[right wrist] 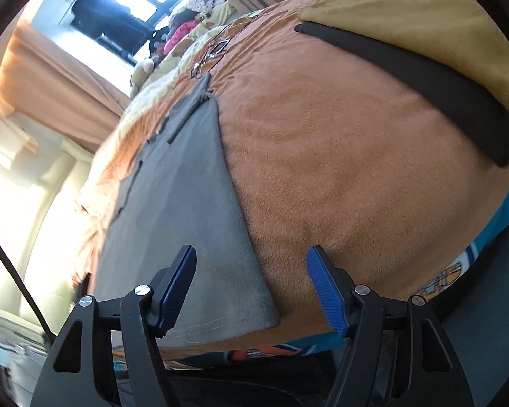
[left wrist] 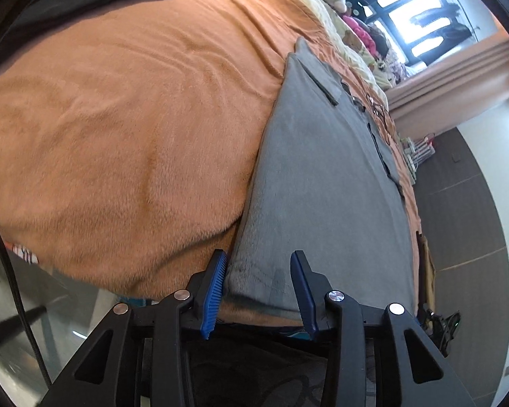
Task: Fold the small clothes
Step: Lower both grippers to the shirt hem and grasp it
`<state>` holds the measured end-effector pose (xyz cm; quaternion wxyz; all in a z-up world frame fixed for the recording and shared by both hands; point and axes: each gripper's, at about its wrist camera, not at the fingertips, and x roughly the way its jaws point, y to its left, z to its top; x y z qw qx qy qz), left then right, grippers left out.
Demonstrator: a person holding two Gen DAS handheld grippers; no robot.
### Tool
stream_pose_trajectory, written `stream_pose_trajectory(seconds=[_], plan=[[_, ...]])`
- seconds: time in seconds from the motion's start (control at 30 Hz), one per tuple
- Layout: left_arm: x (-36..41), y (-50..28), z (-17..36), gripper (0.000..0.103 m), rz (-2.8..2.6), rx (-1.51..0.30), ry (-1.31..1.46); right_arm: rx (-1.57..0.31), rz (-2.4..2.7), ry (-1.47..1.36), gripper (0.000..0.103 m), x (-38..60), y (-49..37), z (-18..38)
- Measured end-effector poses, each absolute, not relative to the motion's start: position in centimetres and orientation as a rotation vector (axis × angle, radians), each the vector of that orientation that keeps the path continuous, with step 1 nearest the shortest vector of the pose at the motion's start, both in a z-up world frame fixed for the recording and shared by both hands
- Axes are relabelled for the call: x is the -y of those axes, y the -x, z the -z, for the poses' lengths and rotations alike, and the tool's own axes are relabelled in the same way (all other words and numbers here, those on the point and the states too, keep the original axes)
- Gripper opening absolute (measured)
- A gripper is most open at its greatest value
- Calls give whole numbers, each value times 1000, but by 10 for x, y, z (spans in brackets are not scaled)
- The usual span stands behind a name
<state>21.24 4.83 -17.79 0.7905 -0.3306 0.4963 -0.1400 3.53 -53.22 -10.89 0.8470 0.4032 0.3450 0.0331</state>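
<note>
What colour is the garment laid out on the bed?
Grey garment, lying flat on the orange blanket; clearest in the left wrist view.

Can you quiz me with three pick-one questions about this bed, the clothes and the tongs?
1. Where does the grey garment lie?
A. on the orange blanket
B. on the floor
C. hanging on the curtain

2. What colour are the pads on the tongs?
A. red
B. blue
C. white

3. How are the left tongs and the right tongs?
A. both open, holding nothing
B. both shut on the garment
C. one open, one shut

Answers: 1 A, it is spread flat on the blanket. 2 B, the ribbed pads are blue. 3 A, there is a wide gap between the fingers in both views.
</note>
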Motion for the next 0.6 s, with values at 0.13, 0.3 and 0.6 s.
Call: stream_pose_trajectory(seconds=[0.13, 0.3, 0.6], plan=[[-52, -205, 180, 42, 298, -1065, 779, -714, -105, -924, 66, 531, -30, 120], [-61, -200, 184, 42, 304, -1052, 862, -710, -189, -982, 66, 517, -29, 133], [-59, -201, 189, 43, 308, -1032, 988, -661, -189, -1055, 43, 510, -41, 145]])
